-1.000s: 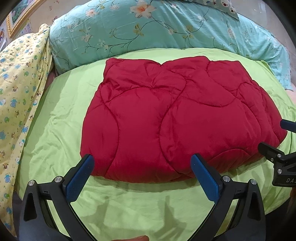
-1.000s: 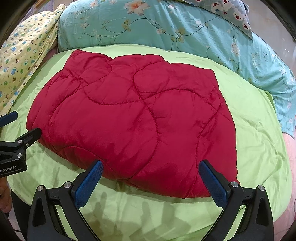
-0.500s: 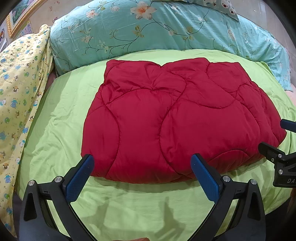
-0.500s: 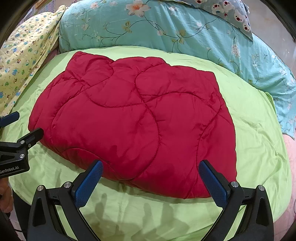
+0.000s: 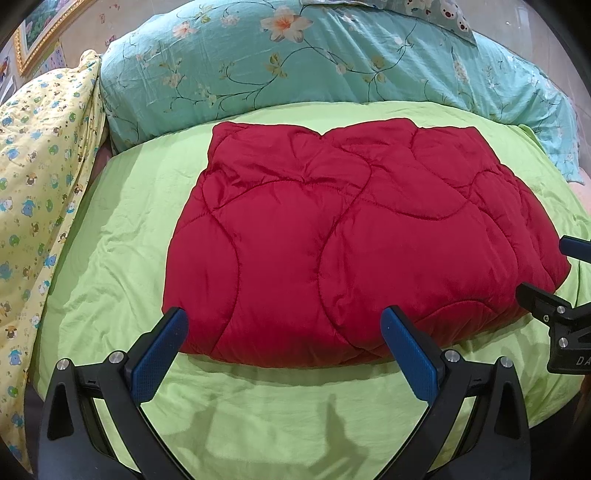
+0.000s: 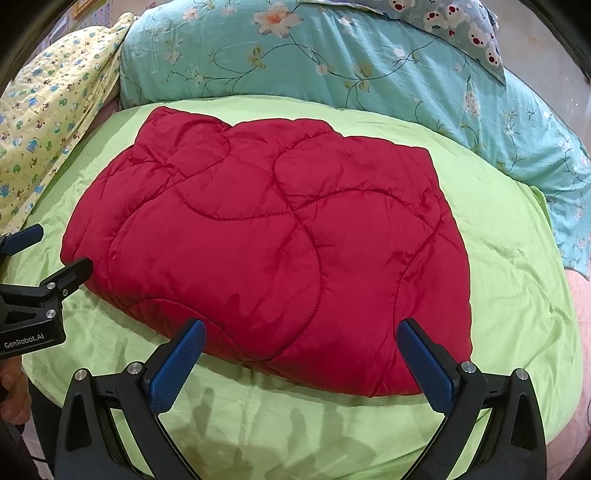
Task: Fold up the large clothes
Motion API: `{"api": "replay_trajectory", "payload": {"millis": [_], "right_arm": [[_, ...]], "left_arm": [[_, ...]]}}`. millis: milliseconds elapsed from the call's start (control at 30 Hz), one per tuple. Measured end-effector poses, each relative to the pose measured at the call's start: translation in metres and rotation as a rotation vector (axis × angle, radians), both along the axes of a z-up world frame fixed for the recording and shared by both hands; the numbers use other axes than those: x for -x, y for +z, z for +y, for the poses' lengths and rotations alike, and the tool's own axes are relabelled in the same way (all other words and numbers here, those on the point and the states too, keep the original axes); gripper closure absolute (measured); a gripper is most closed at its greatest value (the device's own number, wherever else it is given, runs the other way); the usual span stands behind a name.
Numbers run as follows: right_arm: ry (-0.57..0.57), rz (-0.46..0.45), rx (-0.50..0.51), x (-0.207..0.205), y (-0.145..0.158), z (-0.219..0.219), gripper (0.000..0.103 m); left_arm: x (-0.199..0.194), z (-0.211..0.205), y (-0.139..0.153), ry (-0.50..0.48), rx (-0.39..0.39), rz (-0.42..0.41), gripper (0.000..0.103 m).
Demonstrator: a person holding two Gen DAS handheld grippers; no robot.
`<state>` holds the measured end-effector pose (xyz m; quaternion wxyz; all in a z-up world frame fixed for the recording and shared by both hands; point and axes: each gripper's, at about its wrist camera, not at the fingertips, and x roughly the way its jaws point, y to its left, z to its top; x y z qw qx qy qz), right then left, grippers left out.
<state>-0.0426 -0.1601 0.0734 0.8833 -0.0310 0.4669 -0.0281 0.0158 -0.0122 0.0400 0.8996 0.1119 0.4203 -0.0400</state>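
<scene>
A red quilted garment (image 5: pixel 347 236) lies folded into a thick rectangle on a lime green sheet (image 5: pixel 122 229); it also shows in the right wrist view (image 6: pixel 280 243). My left gripper (image 5: pixel 284 332) is open and empty, held just in front of the garment's near edge, toward its left part. My right gripper (image 6: pixel 301 343) is open and empty, in front of the near edge toward the right part. Each gripper shows at the side of the other's view: the right one (image 5: pixel 554 280) and the left one (image 6: pixel 48 254).
A teal floral duvet (image 5: pixel 295 59) is heaped behind the garment. A yellow printed blanket (image 5: pixel 33 177) lies along the left side. A bear-print pillow (image 6: pixel 454 26) sits at the back right. A framed picture (image 5: pixel 33 33) hangs at the far left.
Both grippers have drawn back slightly from the garment, which sits a little lower in both views. The garment has not moved on the sheet.
</scene>
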Motion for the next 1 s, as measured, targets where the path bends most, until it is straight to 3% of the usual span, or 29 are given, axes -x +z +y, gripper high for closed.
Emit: {"api": "replay_trajectory", "payload": {"millis": [1000], "right_arm": [[0.003, -0.008, -0.001, 0.0002, 0.0048, 0.0047, 0.000]], "left_arm": [[0.0011, -0.0028, 0.0047, 0.001, 0.001, -0.014, 0.000]]}}
